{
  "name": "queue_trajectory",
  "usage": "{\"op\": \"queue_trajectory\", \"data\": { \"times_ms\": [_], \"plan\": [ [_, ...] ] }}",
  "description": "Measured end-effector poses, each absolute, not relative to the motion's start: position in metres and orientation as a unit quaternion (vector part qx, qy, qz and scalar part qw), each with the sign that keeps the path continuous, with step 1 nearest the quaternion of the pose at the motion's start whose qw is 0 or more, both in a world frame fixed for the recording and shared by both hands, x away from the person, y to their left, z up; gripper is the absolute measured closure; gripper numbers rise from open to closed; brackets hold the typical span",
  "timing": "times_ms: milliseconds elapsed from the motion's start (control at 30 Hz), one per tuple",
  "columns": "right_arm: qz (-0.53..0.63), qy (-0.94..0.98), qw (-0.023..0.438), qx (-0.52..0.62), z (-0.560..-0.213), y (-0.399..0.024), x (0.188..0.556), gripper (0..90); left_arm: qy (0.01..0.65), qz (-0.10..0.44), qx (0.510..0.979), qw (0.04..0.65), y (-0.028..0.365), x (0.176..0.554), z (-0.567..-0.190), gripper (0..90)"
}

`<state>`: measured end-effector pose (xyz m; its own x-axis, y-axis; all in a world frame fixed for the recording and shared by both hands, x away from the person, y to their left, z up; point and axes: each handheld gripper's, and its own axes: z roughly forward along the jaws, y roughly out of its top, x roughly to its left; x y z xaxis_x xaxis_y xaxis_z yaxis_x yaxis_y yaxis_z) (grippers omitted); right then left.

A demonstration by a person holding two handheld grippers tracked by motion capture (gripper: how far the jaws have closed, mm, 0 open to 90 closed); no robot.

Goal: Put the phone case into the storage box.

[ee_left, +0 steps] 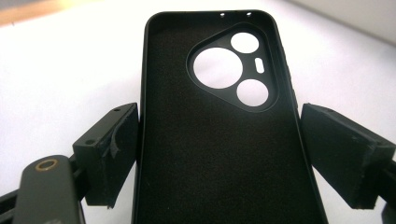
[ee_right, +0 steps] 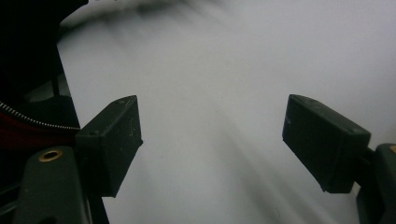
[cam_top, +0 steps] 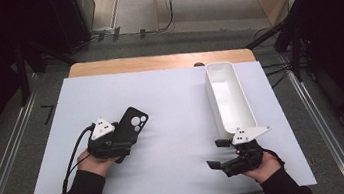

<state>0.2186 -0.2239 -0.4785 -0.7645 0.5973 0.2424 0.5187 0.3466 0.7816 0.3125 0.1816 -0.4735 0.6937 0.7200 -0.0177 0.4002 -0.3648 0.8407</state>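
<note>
Hand-held grippers: 2, one per hand, both at near edge of worktop (cam_top: 173,122).
Left hand-held gripper (cam_top: 124,139): near left; jaws set wide, clamped on sides of the phone case. In left gripper view the left pad presses the case edge; right pad sits at the other edge, contact there hard to judge.
Phone case (ee_left: 219,154): 1, black, open side up, camera cutout w/ 3 round holes + 1 slot at far end; high view shows it (cam_top: 131,126) angled away to the right, left of worktop centre. Whether it rests on the sheet or is raised: cannot tell.
Right hand-held gripper (cam_top: 219,153): near right, pointing left; jaws apart, nothing betw. them; bare white sheet beyond in right gripper view (ee_right: 212,144).
White bin (cam_top: 229,98): 1, long, narrow, far right, just beyond right hand-held gripper, well apart from case.
Worktop: 1, white sheet over wood; wood strip shows at far edge.
</note>
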Motion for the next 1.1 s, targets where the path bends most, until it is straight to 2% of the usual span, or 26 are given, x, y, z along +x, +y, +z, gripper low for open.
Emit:
{"op": "queue_trajectory", "data": {
  "times_ms": [267,633,833,1100],
  "plan": [
    [0.479,0.809,0.054,0.337,-0.473,-0.223,0.218,18.4,0.349,0.168,0.78,0.491,0.181,0.306,-0.461,14.0],
    [0.483,0.802,0.05,0.348,-0.471,-0.221,0.22,18.1,0.356,0.206,0.742,0.53,0.17,0.293,-0.445,14.0],
    [0.477,0.801,0.049,0.359,-0.47,-0.223,0.22,18.1,0.352,0.241,0.735,0.528,0.159,0.284,-0.442,14.0],
    [0.48,0.796,0.057,0.364,-0.47,-0.223,0.219,18.0,0.348,0.243,0.723,0.545,0.145,0.278,-0.442,13.9]
  ]
}}
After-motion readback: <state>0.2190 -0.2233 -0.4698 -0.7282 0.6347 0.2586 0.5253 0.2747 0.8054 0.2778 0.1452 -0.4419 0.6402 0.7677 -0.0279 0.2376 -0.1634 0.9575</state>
